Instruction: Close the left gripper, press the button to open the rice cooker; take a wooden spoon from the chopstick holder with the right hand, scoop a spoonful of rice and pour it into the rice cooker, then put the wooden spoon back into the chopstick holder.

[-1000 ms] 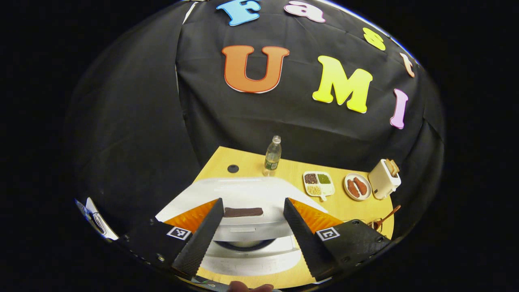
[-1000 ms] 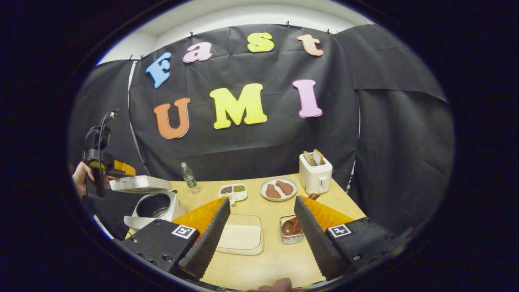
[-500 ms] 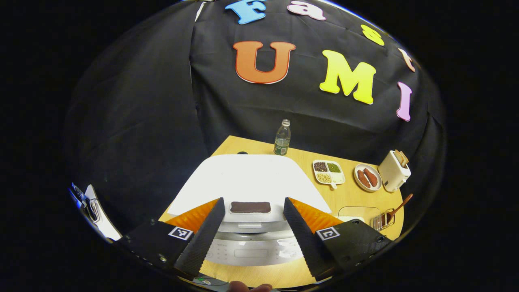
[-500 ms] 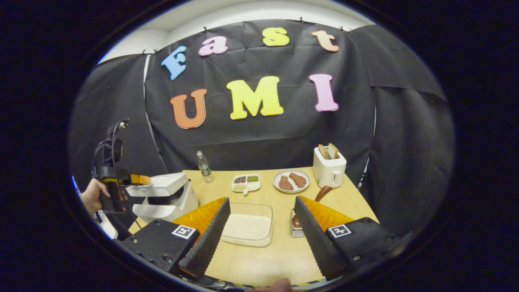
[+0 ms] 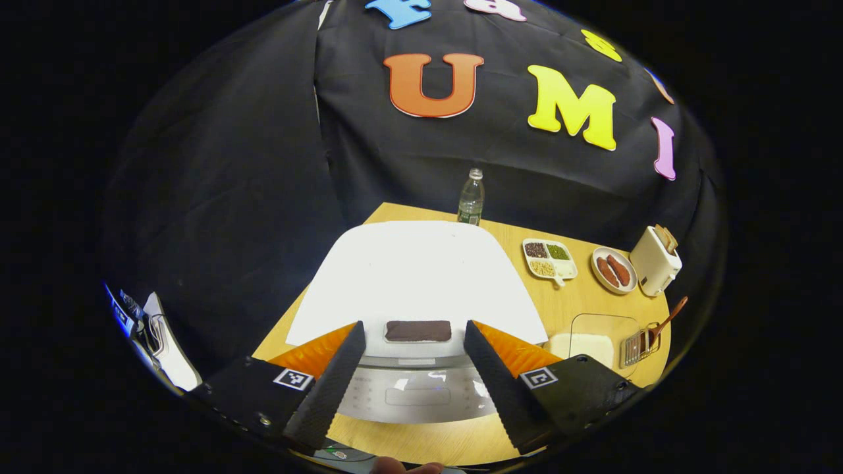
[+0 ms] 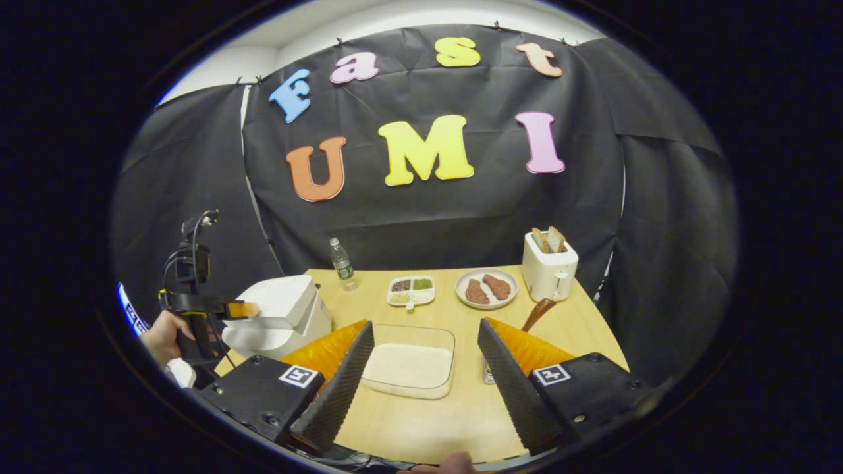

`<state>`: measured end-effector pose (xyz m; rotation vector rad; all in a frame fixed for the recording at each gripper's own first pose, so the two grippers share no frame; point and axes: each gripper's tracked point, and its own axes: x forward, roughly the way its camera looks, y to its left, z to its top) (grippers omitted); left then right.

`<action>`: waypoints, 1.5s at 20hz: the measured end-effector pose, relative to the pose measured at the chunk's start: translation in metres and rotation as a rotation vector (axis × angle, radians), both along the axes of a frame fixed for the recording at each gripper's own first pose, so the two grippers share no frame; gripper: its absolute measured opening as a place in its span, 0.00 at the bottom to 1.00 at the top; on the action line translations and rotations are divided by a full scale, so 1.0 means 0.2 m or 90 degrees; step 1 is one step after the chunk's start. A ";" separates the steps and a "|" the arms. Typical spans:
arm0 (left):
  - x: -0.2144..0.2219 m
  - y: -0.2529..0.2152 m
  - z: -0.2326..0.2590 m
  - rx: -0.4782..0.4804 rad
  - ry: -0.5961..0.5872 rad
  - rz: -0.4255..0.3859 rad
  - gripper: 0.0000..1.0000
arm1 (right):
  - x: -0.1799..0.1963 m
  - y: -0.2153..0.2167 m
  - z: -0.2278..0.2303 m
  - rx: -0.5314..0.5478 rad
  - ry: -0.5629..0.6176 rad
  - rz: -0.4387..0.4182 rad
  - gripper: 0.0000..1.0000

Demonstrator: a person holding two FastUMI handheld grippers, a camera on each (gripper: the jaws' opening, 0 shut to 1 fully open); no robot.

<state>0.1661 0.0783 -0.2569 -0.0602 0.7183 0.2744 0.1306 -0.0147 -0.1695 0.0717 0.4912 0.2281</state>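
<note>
The left tongs stand wide open and grip nothing; their fingers flank the front of the rice cooker, on either side of the dark button on its lid, and whether they touch the cooker cannot be made out. The lid lies down, shut. In the right gripper view the left tongs reach the cooker's front edge, carried by a hand cut off at the rim.

The right tongs are likewise wide open and empty, raised above the tabletop, with one clear tray of rice between the fingers, farther off.

The chopstick holder is half hidden behind the right finger in the right gripper view; one wooden spoon leans out of it.

Farther back stand one water bottle, one divided dish, one plate with two brown pieces and one toaster with two slices.
</note>
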 end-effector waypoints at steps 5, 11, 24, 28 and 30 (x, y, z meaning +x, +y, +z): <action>-0.03 0.01 -0.08 -0.012 0.020 0.010 0.99 | 0.03 0.04 -0.02 0.000 0.004 0.016 1.00; -0.03 0.06 -0.11 -0.024 0.002 0.013 1.00 | 0.05 0.07 -0.11 0.028 0.036 0.026 1.00; -0.04 0.08 -0.08 0.013 -0.071 0.021 0.99 | 0.12 0.15 -0.06 0.030 0.022 0.082 1.00; -0.07 0.09 -0.01 -0.014 -0.106 0.053 0.96 | 0.14 0.10 -0.05 0.031 0.014 0.071 1.00; -0.09 0.08 0.07 -0.024 -0.136 0.060 0.95 | 0.17 0.07 -0.02 0.015 -0.002 0.056 0.99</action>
